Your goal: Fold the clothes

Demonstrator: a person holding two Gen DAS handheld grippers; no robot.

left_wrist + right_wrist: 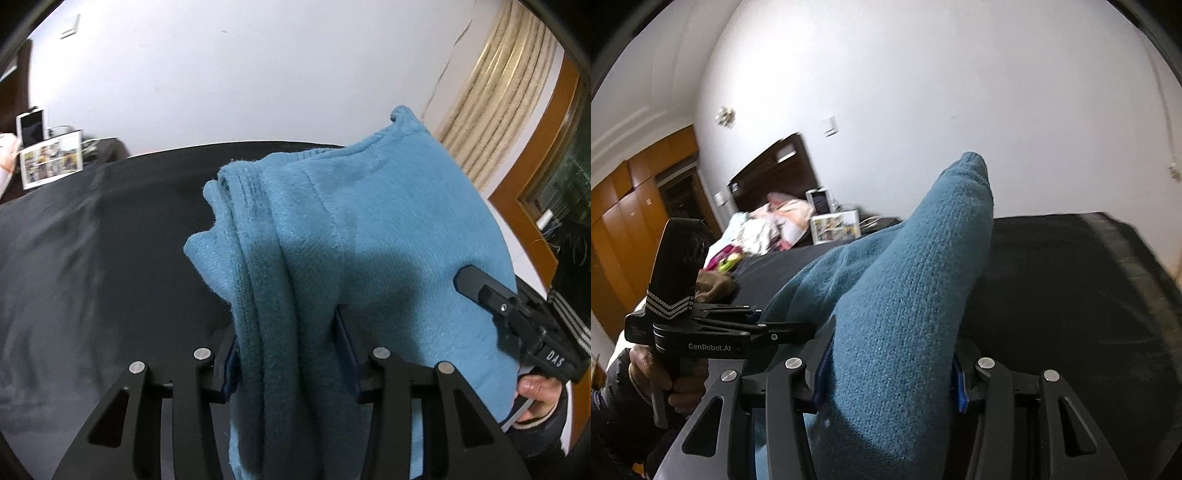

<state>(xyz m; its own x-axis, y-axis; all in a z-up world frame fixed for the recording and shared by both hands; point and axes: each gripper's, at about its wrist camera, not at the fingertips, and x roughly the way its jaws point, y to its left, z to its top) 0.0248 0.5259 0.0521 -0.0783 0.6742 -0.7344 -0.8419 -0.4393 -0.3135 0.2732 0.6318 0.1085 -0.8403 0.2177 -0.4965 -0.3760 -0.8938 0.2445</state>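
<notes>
A blue knit sweater (369,221), folded into thick layers, hangs lifted above a black cloth-covered surface (92,258). My left gripper (290,354) is shut on one bunched edge, and cloth fills the gap between its blue pads. My right gripper (476,284) pinches the sweater's right side with one finger lying on top. In the right wrist view the sweater (905,295) rises as a thick roll from my right gripper (890,369), which is shut on it. The left gripper (790,325) grips the sweater's left edge. The fingertips are hidden by cloth.
A framed photo collage (51,158) and a tablet (32,125) stand at the far left. A heap of clothes (764,225) lies by a dark headboard (775,170). A wooden wardrobe (624,229) and a beige curtain (498,103) flank the room. The black surface (1071,295) stretches right.
</notes>
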